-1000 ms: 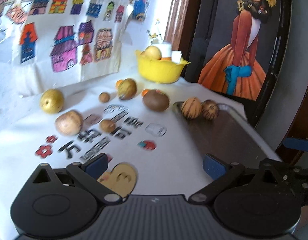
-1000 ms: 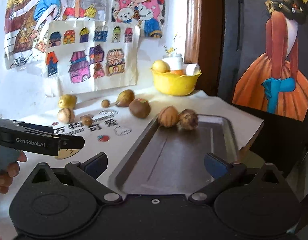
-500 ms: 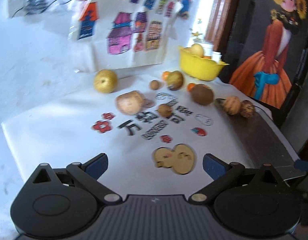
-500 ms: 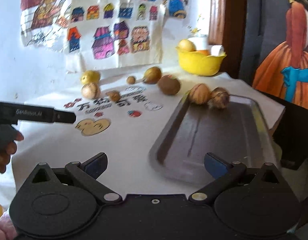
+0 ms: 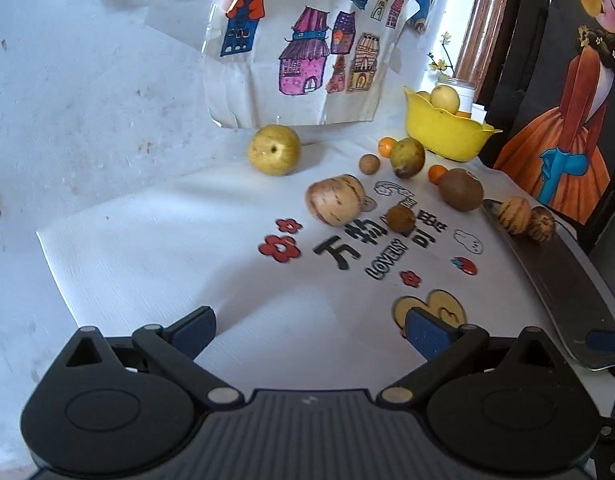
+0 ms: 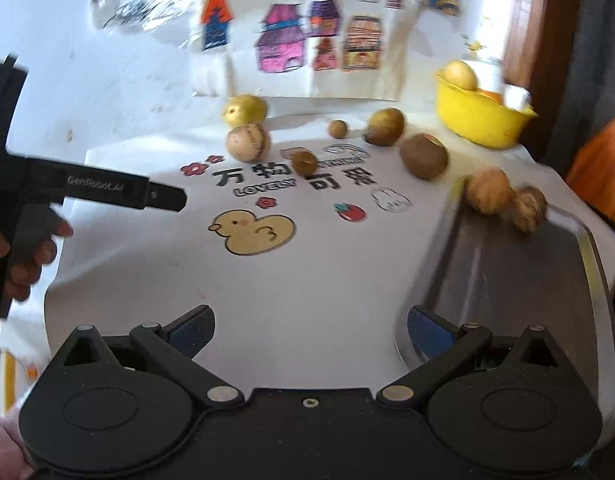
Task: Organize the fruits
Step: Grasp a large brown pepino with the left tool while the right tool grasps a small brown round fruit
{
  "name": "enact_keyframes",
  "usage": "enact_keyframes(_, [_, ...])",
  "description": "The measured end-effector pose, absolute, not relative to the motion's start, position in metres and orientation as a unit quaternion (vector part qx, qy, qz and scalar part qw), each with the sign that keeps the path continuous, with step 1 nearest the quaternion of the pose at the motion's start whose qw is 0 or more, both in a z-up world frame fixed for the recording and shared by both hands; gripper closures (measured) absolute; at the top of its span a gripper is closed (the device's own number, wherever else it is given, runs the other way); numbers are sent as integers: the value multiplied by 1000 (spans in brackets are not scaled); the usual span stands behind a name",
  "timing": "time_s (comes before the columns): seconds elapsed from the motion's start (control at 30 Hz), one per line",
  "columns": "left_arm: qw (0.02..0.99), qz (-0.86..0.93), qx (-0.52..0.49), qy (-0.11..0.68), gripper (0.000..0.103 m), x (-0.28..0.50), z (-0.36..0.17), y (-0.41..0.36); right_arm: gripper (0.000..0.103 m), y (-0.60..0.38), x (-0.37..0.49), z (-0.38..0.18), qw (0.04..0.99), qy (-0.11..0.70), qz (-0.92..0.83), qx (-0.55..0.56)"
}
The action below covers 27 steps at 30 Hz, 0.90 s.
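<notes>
Several fruits lie on a white printed cloth [image 5: 155, 256]: a yellow pear [image 5: 273, 156], a striped pale melon [image 5: 335, 205], a brown kiwi [image 5: 461, 189], a green-brown pear [image 5: 406, 157] and small round brown fruits [image 5: 400, 219]. Two striped fruits [image 5: 514, 210] sit at the far end of a dark metal tray [image 5: 563, 280]. My left gripper [image 5: 309, 330] is open and empty, low over the cloth's near edge. My right gripper [image 6: 310, 330] is open and empty, near the tray's [image 6: 519, 280] front left corner. The left gripper also shows at the left of the right wrist view [image 6: 163, 198].
A yellow bowl [image 5: 445, 132] holding fruit stands at the back right by a white jar. Children's drawings [image 5: 307, 40] hang on the white wall behind. A dark panel with a painted girl [image 5: 567, 120] stands at the right. Two small oranges [image 5: 387, 146] lie near the bowl.
Both grippers have swung left and drawn back, so the cloth fills more of each view. Both stay open. No fruit has moved.
</notes>
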<state>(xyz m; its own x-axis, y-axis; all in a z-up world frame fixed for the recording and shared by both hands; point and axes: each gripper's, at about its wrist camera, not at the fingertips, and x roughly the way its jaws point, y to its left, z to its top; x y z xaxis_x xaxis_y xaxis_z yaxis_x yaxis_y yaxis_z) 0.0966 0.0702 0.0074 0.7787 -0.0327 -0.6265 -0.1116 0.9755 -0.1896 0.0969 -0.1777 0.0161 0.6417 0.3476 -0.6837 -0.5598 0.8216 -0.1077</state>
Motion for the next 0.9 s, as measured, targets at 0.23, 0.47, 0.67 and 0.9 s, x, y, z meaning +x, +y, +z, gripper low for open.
enact_keyframes(0.23, [940, 2, -93, 328, 0, 115, 19, 83, 1, -160, 131, 39, 872, 312, 293, -236])
enact_keyframes(0.47, [946, 13, -65, 318, 0, 140, 27, 90, 1, -144, 173, 56, 863, 283, 315, -277])
enact_keyframes(0.67, [947, 11, -30, 319, 0, 161, 27, 91, 1, -123, 198, 50, 832, 246, 351, -354])
enact_keyframes(0.9, [951, -1, 27, 307, 0, 181, 28, 88, 1, -109, 217, 30, 789, 261, 400, -386])
